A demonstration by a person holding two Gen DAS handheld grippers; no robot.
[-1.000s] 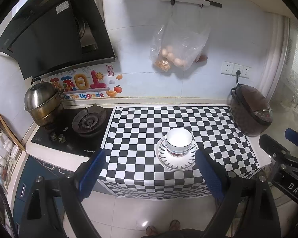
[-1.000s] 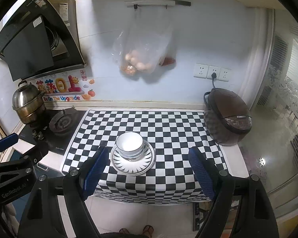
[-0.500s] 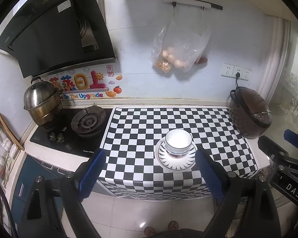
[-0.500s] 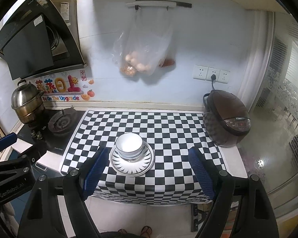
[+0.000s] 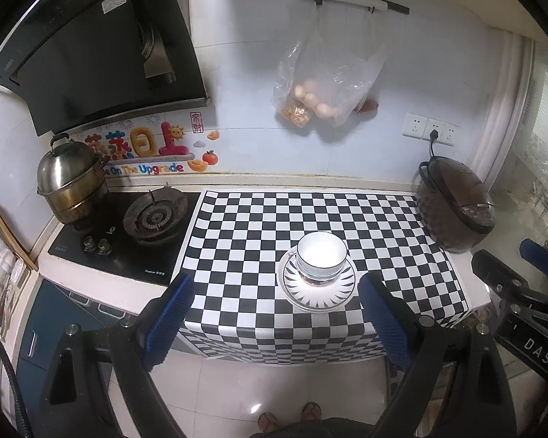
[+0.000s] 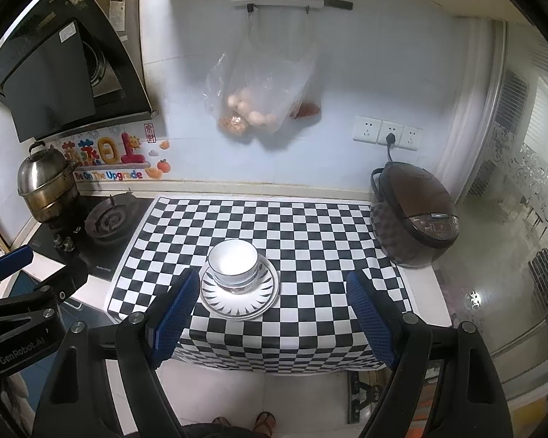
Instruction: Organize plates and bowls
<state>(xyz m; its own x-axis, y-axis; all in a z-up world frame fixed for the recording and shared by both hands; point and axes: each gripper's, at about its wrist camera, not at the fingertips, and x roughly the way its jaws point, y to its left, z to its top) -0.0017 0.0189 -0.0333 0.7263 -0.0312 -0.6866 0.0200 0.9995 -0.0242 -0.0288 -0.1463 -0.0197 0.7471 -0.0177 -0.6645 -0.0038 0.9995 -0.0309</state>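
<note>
A white bowl (image 5: 321,255) (image 6: 233,261) stands upright in a white plate with a dark ray pattern (image 5: 341,292) (image 6: 261,301), near the front edge of the checkered cloth. My left gripper (image 5: 274,319) hangs in front of the counter, open and empty, the stack beyond and between its blue pads. My right gripper (image 6: 270,319) is open and empty too, the stack just right of its left pad. Each gripper shows at the other view's side edge.
A brown rice cooker (image 5: 456,206) (image 6: 416,215) sits at the cloth's right end. A gas hob (image 5: 153,215) with a steel steamer pot (image 5: 69,186) lies left, under a black hood. A bag of eggs (image 5: 321,98) hangs on the wall. A person's sandalled feet (image 5: 288,416) stand below.
</note>
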